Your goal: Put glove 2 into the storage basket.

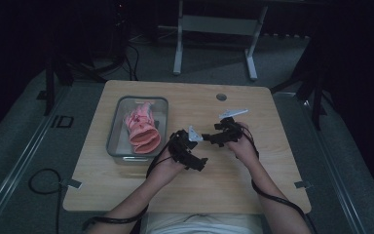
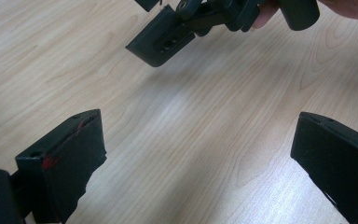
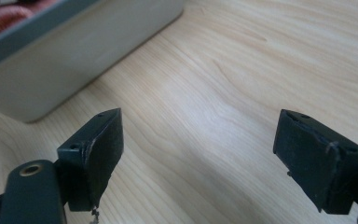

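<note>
Hovering over bare desk [image 1: 233,180]: left gripper [image 1: 200,163] and right gripper [image 1: 207,138], jaws of both spread, gripping nothing; pink glove [image 1: 142,127] lying in grey tray [image 1: 114,127] nearby.

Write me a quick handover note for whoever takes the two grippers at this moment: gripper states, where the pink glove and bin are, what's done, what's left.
Left gripper: open, holding nothing, above bare table near the middle.
Right gripper: open, holding nothing, just beyond the left one and pointing toward the bin.
Pink glove: lies inside the grey bin on the left part of the table, cuff opening toward the person.
Done: judging by how things lie, the glove is in the bin and neither gripper touches it.
Left: if the glove is meant to stay there, probably only drawing the grippers back; if it is to come out, nothing has been gripped yet.
</note>
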Demonstrator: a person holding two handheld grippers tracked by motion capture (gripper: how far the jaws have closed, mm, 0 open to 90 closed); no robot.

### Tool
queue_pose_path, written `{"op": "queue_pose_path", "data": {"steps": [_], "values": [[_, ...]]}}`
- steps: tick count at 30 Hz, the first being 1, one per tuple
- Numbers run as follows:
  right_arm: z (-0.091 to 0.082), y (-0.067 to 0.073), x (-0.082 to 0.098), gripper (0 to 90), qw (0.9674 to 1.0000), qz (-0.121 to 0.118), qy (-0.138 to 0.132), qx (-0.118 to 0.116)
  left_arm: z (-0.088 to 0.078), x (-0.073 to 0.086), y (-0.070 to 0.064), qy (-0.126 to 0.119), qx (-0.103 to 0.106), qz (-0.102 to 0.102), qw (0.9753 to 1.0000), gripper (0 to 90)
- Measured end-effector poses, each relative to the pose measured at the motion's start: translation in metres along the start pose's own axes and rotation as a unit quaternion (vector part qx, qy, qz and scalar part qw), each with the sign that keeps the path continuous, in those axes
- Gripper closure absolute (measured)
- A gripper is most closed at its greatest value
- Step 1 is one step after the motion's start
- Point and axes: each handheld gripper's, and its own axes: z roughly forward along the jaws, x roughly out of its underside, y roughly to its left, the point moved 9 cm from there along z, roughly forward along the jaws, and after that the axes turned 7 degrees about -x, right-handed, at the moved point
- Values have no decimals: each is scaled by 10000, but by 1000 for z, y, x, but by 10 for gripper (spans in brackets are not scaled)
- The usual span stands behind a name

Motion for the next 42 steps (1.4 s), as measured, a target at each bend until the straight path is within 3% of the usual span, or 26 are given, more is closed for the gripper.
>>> {"op": "queue_pose_path", "data": {"steps": [10,15,21,42], "values": [[-1,-6,29,152,9999,55,125,50,16,19,-15,104,84,162,9998,24],[-4,-10,42,150,9998,60,141,108,21,26,-21,18,141,224,9996,24],[-9,-14,54,143,9996,34,214,161,31,38,-26,178,138,392,9990,24],[-31,-26,77,145,9989,36,25,469,46,58,-40,246,354,360,9984,24]]}}
